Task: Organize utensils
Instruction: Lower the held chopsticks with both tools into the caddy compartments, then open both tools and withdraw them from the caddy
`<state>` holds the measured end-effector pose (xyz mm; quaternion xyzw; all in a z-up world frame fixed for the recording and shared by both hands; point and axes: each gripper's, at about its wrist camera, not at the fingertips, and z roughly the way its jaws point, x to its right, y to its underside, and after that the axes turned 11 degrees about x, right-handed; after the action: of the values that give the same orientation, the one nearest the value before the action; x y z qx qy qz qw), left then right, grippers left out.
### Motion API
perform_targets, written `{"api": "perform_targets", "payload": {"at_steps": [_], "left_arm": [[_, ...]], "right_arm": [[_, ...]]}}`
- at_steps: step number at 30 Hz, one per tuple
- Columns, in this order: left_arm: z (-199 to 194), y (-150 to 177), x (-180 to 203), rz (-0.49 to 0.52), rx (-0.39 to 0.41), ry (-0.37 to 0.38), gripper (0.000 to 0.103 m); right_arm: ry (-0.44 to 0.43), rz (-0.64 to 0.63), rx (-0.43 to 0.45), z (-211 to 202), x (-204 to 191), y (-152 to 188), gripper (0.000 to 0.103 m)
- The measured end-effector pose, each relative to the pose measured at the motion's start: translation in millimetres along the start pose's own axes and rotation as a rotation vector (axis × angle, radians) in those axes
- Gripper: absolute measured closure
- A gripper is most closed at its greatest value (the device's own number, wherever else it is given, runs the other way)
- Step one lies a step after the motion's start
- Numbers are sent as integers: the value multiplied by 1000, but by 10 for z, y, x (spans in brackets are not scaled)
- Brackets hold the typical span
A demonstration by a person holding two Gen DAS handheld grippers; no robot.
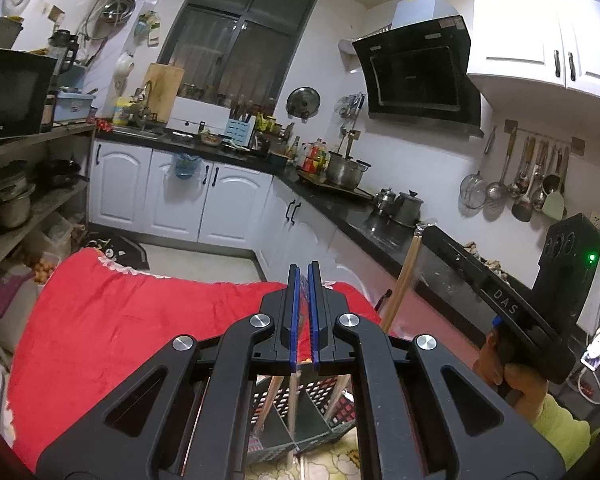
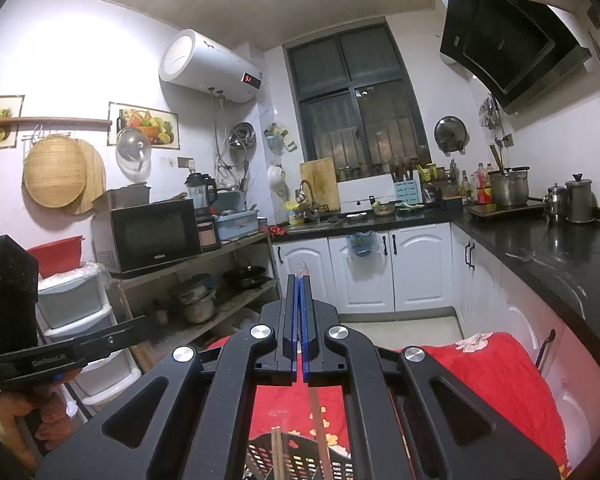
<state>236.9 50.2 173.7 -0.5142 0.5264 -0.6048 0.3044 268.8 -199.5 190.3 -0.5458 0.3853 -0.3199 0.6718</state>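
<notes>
Both grippers, left gripper (image 1: 304,270) and right gripper (image 2: 299,280), are clamping chopsticks (image 1: 400,280); lower them straight into the basket (image 1: 320,400) (at six o'clock).

A dark-framed window (image 1: 240,28) is seen on the far wall. Below it, a glossy black counter (image 1: 356,212) on white cabinet doors (image 1: 232,200) is run along the wall. A steel stockpot (image 1: 346,168) is set on that counter, right of the window, with two steel kettles (image 1: 400,204) nearer. A black slanted range hood (image 1: 420,76) is mounted right of the window; ladles and strainers on a wall rail (image 1: 528,184) are hung further right. A white cylindrical water heater (image 2: 208,66) is fixed left of the window, a black microwave oven (image 2: 152,236) shelved below it. A red floral cloth (image 1: 140,312) is spread in the foreground.
</notes>
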Motion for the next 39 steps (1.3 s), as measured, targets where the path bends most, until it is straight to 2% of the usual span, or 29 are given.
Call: {"api": "perform_targets", "payload": {"at_steps": [4,6,7,8,9,10,11,13,14,17,19,21,25,34,39], "left_arm": [[70,90,-14,-3,-4,-6,101],[103,162,-33,-1,-10,-13,101],[112,201,-45,1,-15,-20,101],[126,244,-52,2,-22,-26,100],[148,310,-78,-1,-40,-30,93],[157,350,-92,-2,-50,-34,89],[162,408,-107,1,-63,-47,76],[164,509,-147,-4,-84,-66,64],[154,554,-165,-8,-93,-74,64],[77,707,-174,-16,-102,-81,47],[8,766,-162,-12,-93,-84,41],[-82,808,-146,-6,-77,-99,24],[-219,890,-140,11,-63,-117,12],[-383,1019,-192,0,-101,-140,11],[-459,1109,-207,-10,-118,-152,11]], "right_arm": [[29,10,-12,84,47,133,101],[59,3,-38,111,70,231,94],[70,9,-54,105,95,308,84],[79,21,-65,89,120,368,68],[87,31,-76,71,136,421,62],[99,36,-92,41,163,486,62],[110,36,-109,9,182,554,62],[128,32,-146,-49,213,675,62],[146,26,-158,-80,219,725,62],[161,7,-195,-175,204,838,62],[176,-9,-222,-247,181,902,59],[175,-9,-237,-317,172,948,57],[186,-1,-285,-406,170,1034,53],[193,-25,-309,-628,101,1130,43],[186,-32,-316,-730,59,1137,43]]}}
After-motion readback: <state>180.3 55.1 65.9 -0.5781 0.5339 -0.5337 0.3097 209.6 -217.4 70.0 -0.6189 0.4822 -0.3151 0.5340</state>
